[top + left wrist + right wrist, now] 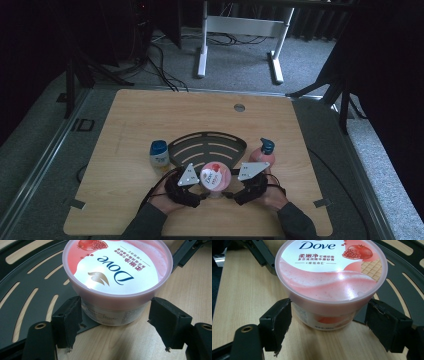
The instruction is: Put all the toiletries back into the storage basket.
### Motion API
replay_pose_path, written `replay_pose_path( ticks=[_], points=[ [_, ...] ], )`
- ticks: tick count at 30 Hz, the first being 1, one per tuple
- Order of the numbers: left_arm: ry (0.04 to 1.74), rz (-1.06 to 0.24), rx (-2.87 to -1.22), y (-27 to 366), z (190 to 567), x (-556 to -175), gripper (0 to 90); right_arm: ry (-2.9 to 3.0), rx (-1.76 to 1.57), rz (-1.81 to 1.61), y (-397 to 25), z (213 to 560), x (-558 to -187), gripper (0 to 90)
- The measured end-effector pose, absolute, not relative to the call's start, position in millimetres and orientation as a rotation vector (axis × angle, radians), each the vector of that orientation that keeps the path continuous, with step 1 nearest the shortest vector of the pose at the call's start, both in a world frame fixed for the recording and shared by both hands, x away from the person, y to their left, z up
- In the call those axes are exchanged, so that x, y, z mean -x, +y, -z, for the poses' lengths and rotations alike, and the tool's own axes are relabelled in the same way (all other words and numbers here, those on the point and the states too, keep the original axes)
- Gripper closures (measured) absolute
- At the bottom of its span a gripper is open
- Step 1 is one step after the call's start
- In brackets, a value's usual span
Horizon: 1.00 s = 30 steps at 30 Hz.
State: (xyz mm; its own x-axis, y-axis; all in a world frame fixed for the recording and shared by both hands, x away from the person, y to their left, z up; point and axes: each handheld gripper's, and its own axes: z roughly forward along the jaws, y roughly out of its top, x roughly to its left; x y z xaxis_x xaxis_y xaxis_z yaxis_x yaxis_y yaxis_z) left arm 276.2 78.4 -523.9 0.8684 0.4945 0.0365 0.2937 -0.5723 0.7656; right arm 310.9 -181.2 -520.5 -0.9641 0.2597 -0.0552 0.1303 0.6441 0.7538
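The pink Dove tub (215, 178) stands upright on the bench (130, 125) near its front edge, its base partly over the rim of the black slotted tray (207, 148), which lies flat at the tub's 12 o'clock. The lid is on.

Left claw (206, 196) sits at the tub's 8 o'clock. In the left gripper view its jaws are spread to either side of the tub (117, 277); the left pad (71, 317) is at the tub wall, the right one stands a little off. The claw is released, not clamped.

Right claw (227, 194) sits at the tub's 4 o'clock. In the right gripper view its jaws likewise flank the tub (331, 280), the left pad (279, 320) against the wall below the lid, the right one just clear. Released as well.

A small bottle with a blue cap (159, 155) stands at the tub's 10 o'clock, just beside the tray. A pink pump bottle (263, 152) stands at the tub's 2 o'clock, directly behind the right claw's grey plate (251, 170).
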Motion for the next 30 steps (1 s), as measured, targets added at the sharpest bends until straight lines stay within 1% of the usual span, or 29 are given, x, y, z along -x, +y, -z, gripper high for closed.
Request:
replay_pose_path(
  ticks=[24, 30],
  points=[
    [0.681, -0.364, -2.189, 89.4, 526.1, -290.4, 27.2, 2.695, -0.358, -1.235, -161.7, 524.6, -336.0, 20.7],
    [0.712, -0.395, -2.183, 90.1, 525.8, -292.2, 27.2, 2.687, -0.380, -1.245, -157.5, 525.8, -341.1, 20.5]
  ],
)
